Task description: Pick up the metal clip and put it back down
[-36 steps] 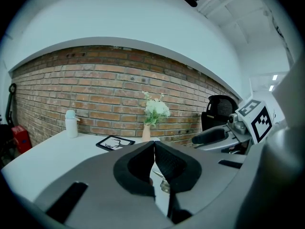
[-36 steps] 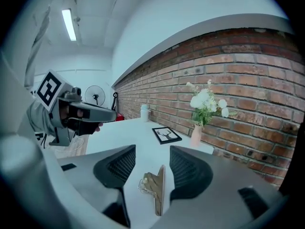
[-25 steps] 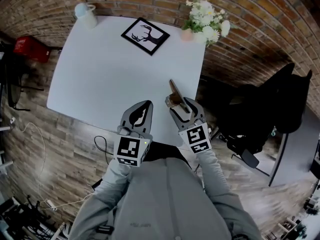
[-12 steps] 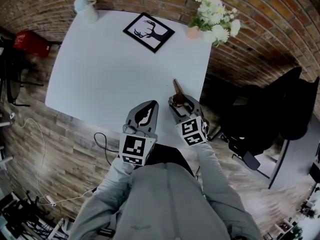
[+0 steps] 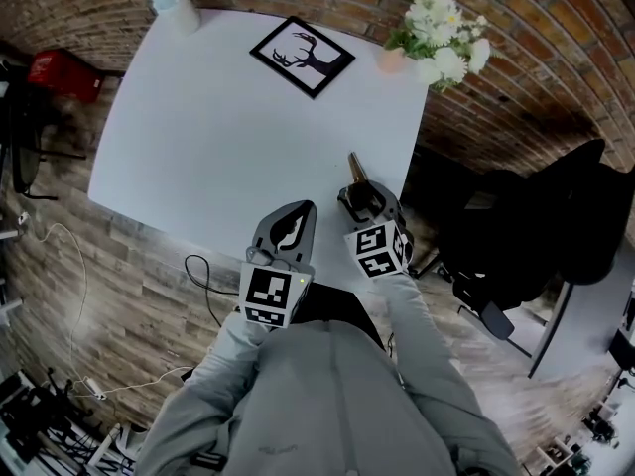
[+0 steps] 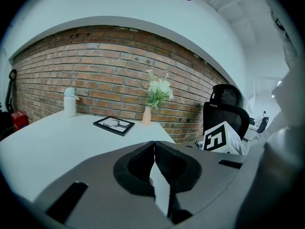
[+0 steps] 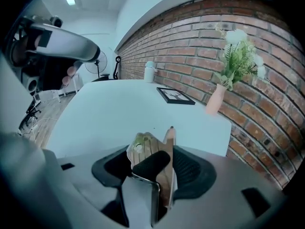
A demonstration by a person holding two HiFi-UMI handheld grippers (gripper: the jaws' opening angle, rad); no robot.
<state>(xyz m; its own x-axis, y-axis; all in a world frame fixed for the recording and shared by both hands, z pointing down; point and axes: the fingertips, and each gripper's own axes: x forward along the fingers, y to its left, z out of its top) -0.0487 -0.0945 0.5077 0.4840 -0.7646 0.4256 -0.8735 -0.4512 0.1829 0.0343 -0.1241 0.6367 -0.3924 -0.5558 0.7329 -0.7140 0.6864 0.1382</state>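
The metal clip [image 7: 151, 162] is clamped lengthwise in the right gripper [image 5: 363, 200], pointed far over the table [image 5: 228, 137]; left gripper [image 5: 288, 224] closed, empty

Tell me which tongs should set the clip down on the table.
Right. The right tongs are shut on the clip, over the table's near edge. The left tongs are shut on nothing, beside them.
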